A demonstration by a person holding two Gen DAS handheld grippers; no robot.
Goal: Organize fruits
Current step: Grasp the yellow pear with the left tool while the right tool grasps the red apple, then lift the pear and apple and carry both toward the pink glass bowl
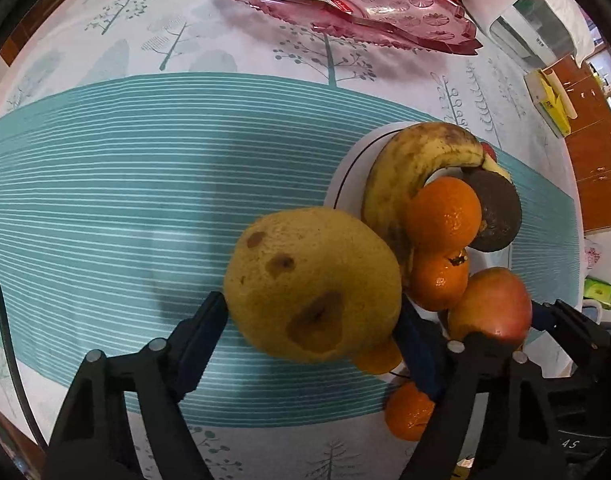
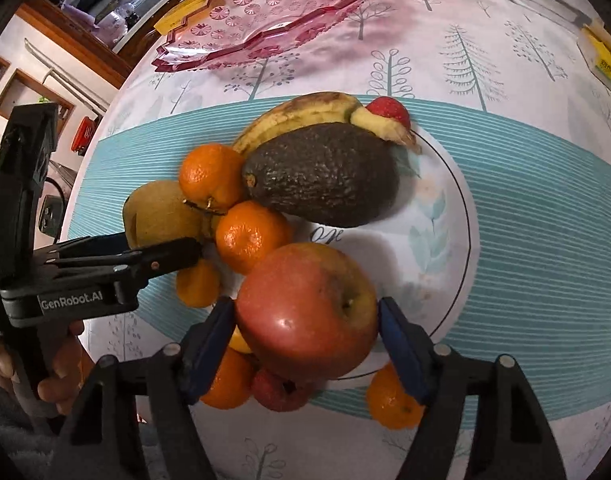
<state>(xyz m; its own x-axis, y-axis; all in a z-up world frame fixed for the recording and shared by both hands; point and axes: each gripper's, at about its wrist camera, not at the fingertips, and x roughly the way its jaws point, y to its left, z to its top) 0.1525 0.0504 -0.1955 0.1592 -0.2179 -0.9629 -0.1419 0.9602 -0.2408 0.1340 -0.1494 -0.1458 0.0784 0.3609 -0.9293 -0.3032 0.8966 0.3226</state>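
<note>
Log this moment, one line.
left gripper: on pear | right gripper: on apple | fruit piled on white plate | pink tray empty

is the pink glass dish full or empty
Empty: the pink dish shows only its patterned glass; all the fruit sits piled on the white plate.

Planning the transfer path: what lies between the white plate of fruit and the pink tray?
Only bare tablecloth separates the white plate from the pink tray, shown in both wrist views.
</note>
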